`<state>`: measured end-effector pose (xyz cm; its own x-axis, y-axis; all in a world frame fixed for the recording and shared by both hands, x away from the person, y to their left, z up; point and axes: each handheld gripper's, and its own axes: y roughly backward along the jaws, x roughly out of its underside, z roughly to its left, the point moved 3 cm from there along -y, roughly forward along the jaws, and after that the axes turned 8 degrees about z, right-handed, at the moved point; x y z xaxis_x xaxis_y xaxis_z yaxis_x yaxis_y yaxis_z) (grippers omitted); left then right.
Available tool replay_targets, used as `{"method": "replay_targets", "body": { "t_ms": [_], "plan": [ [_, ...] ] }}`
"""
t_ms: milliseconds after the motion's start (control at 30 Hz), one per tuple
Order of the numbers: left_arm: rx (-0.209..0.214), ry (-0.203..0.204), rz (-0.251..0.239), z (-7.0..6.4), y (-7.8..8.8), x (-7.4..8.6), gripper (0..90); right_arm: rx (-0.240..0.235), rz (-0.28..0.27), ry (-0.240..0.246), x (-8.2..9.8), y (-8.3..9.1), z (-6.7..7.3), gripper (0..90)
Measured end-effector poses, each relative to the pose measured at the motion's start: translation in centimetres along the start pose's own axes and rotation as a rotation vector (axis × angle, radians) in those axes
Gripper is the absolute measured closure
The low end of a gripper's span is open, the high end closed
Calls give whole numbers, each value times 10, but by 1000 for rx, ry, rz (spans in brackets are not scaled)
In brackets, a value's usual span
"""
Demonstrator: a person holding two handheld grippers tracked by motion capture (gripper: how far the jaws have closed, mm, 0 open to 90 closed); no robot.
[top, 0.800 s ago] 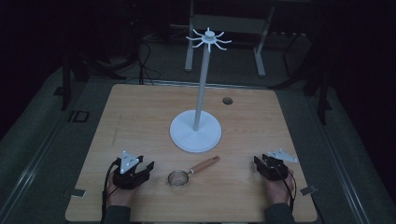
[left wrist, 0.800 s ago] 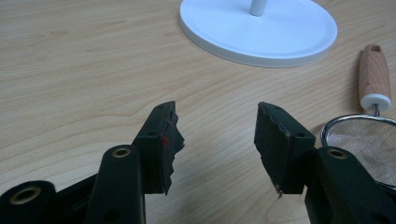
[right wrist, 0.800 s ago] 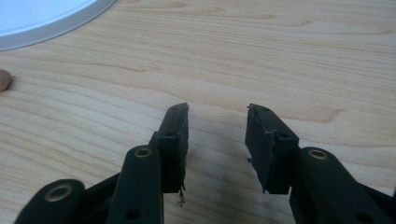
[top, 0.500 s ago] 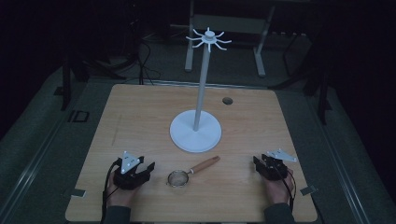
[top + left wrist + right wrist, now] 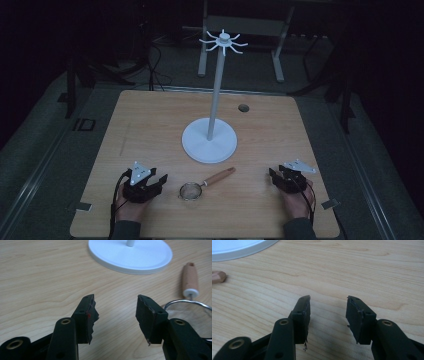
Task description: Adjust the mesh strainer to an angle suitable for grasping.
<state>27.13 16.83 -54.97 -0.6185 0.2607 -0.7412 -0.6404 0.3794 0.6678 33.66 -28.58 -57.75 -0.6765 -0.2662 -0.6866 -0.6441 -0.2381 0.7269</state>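
Note:
A small wire-mesh strainer with a wooden handle lies on the table near the front, between my two hands. Behind it stands a white rack: a round base, a tall pole and a crown of hooks. My left gripper rests on the table left of the strainer, open with nothing between its jaws. In the left gripper view the strainer's rim and handle lie to the right of the jaws. My right gripper rests at the front right, open and empty.
The wooden table has a small dark hole near its far edge. Tape tabs mark its front corners. Metal frame legs and cables stand on the dark floor beyond the table.

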Motion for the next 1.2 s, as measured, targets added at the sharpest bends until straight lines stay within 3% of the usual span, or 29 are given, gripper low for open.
{"method": "replay_targets", "body": {
  "t_ms": [67, 133, 300, 667, 1200],
  "plan": [
    [9, -7, 5, -2, 0, -2, 503, -4, -2, -2, 0, 0, 0, 537],
    [45, 1, 9, -5, 2, -4, 515, -5, -3, -4, 0, 0, 0, 536],
    [75, -28, 22, -11, 5, -13, 537, -6, -9, -3, 0, 1, 0, 544],
    [113, -82, 89, -23, 1, -33, 540, -5, -18, 21, -1, 1, 2, 574],
    [150, -135, 146, -38, -9, -57, 540, -17, -16, 14, -1, 1, 1, 549]
  ]
}}
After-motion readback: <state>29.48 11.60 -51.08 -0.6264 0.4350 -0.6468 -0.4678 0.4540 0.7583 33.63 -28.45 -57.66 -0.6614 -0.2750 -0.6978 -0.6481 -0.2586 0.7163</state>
